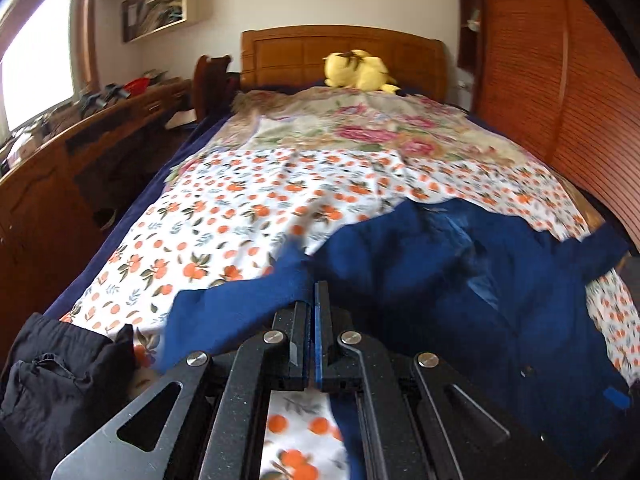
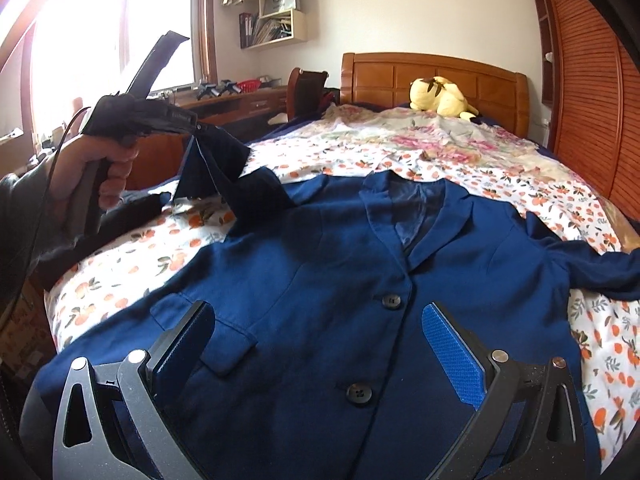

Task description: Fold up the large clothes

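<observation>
A navy blue blazer (image 2: 320, 272) lies face up on the bed, buttons closed, collar toward the headboard. It also shows in the left wrist view (image 1: 460, 272). My left gripper (image 1: 313, 286) is shut on the blazer's left sleeve (image 1: 248, 304) and holds it lifted above the bed; in the right wrist view the left gripper (image 2: 200, 128) is seen with the sleeve (image 2: 228, 160) hanging from it. My right gripper (image 2: 320, 320) is open and empty, hovering over the blazer's lower front. The right sleeve (image 2: 592, 264) lies spread out to the right.
The bed has an orange-print sheet (image 1: 224, 216) and a floral cover (image 2: 420, 136) toward the wooden headboard (image 2: 432, 76). A yellow plush toy (image 2: 440, 98) sits by the headboard. Black garments (image 1: 60, 380) lie at the bed's near left. A desk (image 1: 80, 152) stands left, a wardrobe (image 2: 592, 92) right.
</observation>
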A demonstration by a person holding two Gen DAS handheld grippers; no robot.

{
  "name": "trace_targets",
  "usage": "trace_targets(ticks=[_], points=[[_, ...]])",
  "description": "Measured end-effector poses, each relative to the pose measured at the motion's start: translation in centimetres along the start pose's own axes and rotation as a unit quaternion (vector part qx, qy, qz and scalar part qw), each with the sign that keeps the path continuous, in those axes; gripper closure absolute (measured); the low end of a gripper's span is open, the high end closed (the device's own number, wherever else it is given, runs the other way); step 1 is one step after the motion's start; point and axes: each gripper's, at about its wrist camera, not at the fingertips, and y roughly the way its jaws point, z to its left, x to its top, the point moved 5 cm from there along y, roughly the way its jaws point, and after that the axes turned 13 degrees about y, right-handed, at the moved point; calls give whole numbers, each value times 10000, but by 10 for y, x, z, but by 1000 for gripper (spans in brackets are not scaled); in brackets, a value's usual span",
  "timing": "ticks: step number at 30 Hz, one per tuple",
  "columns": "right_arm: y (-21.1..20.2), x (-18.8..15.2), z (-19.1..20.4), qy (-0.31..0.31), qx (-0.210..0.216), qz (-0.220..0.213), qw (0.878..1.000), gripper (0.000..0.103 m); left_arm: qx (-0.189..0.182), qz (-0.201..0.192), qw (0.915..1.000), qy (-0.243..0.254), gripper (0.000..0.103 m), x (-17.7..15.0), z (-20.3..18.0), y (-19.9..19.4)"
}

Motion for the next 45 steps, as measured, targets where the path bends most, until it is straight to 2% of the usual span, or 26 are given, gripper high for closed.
trace_targets(ticks=[6, 8, 9, 10, 11, 12, 14, 16, 17, 18, 21, 22, 25, 33, 40, 45], points=[[-1, -5, -4, -7, -27, -16, 10000, 0, 122, 111, 9994, 310, 102, -10, -17, -8], [2, -3, -4, -12, -55, -7, 10000, 0, 48, 137, 9995, 283, 101, -14, -15, -9], [2, -5, -4, -14, -66, -5, 10000, 0, -16, 161, 9996, 232, 98, -18, -13, -10], [1, -5, -4, -17, -78, 4, 10000, 0, -100, 174, 9996, 180, 92, -21, -12, -11], [2, -6, -5, -16, -88, 19, 10000, 0, -191, 167, 9996, 134, 75, -23, -13, -11], [2, -6, -4, -18, -97, 40, 9999, 0, -280, 139, 9995, 106, 62, -26, -9, -14], [4, -7, -4, -46, -101, 84, 9999, 0, -297, 106, 9994, 156, 55, -30, -6, -18], [6, -8, -2, -87, -115, 120, 9998, 0, -215, 76, 9995, 204, 42, -33, 0, -21], [8, -8, 0, -105, -114, 135, 9998, 0, -132, 33, 9997, 199, 33, -35, 4, -23], [9, -8, 1, -124, -113, 149, 9997, 0, -56, -41, 9998, 161, 29, -37, 10, -26], [14, -8, 5, -172, -105, 187, 9996, 0, -28, -288, 9995, -106, 25, -40, 30, -33], [16, -8, 7, -191, -99, 197, 9996, 0, 98, -362, 9991, -200, 25, -42, 39, -35], [21, -8, 10, -269, -90, 249, 9993, 0, 262, -308, 9987, -307, 25, -48, 58, -24], [31, -12, 12, -338, -56, 436, 9985, 0, 565, 434, 9968, -349, 25, -89, 96, 50], [30, -10, 13, -316, 48, 493, 9983, 0, 372, 1127, 9907, -672, 25, -122, 112, 100], [29, -10, 13, -308, 104, 499, 9982, 0, 125, 1436, 9843, -1017, 25, -134, 116, 119]])
